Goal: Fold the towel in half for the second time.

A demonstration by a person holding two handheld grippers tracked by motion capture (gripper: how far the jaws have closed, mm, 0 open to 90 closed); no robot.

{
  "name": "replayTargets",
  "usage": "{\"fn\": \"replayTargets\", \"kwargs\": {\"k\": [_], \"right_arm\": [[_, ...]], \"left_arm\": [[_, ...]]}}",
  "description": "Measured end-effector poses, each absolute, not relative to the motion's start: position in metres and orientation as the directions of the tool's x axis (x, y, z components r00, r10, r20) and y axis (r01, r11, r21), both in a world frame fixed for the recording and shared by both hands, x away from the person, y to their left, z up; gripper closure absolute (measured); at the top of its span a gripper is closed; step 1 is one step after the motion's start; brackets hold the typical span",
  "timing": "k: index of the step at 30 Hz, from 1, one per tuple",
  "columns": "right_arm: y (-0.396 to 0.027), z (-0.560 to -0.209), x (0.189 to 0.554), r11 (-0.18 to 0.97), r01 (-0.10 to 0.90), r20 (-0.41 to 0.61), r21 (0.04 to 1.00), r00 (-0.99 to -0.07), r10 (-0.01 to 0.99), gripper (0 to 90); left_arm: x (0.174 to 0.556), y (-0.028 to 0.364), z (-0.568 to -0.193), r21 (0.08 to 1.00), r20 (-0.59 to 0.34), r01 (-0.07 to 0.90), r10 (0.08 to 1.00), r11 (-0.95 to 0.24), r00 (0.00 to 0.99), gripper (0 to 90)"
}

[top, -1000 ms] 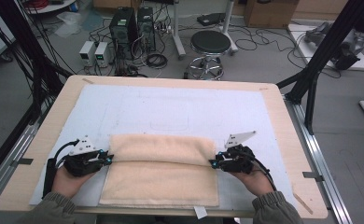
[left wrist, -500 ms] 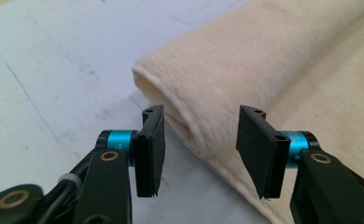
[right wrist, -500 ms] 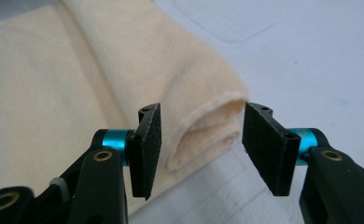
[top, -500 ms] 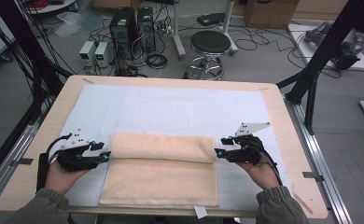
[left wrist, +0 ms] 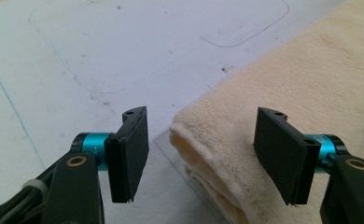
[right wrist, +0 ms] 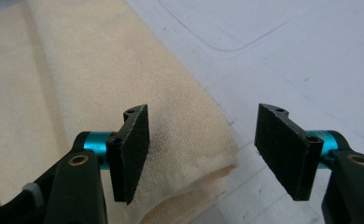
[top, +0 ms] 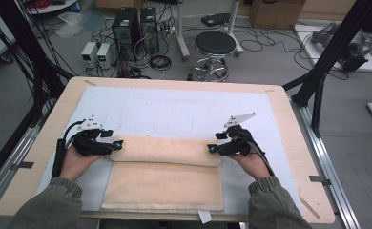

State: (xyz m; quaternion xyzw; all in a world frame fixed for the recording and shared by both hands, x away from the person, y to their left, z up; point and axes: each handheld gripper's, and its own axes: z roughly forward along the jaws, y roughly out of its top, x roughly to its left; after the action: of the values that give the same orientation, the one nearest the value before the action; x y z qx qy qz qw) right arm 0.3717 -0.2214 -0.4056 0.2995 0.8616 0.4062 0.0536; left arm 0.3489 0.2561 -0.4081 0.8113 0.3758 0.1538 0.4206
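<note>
Sleeves of olive-grey come in over the near edge of the table (top: 279,95), one forearm on each side, and each hand carries a gripper. Between the forearms lies the cream towel (top: 165,183), spread flat on the white mat (top: 184,112) toward the near edge, its far part doubled over into a thick roll-like fold running left to right. The left gripper (top: 118,144) sits just off the left end of that fold and the right gripper (top: 211,148) just off the right end. Both sets of jaws have just been opening and now stand apart, pads clear of the cloth. In the left gripper view, the folded corner of the towel lies below the gap, nearer the right-hand pad, with bare mat under the other pad. In the right gripper view, the fold's end lies under the left-hand pad and the gap, with mat beyond. Faint outlines are drawn on the mat past the towel. Beyond the table's far edge stand a black round stool (top: 215,44), two computer towers (top: 136,21) and a tangle of cables (top: 160,61) on the grey floor.
</note>
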Motion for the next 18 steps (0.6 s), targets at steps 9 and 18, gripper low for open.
{"fn": "replayTargets", "kwargs": {"k": [9, 18], "right_arm": [[-0.22, -0.414, 0.378, 0.504, 0.494, 0.223, 0.709, -0.835, 0.504, 65.6], [-0.216, -0.402, 0.365, 0.534, 0.431, 0.153, 0.728, -0.861, 0.486, 79.5]], "left_arm": [[0.354, 0.258, -0.414, 0.784, -0.129, 0.501, 0.694, -0.366, 0.708, 68.0], [0.34, 0.26, -0.402, 0.797, -0.089, 0.464, 0.685, -0.387, 0.723, 86.8]]}}
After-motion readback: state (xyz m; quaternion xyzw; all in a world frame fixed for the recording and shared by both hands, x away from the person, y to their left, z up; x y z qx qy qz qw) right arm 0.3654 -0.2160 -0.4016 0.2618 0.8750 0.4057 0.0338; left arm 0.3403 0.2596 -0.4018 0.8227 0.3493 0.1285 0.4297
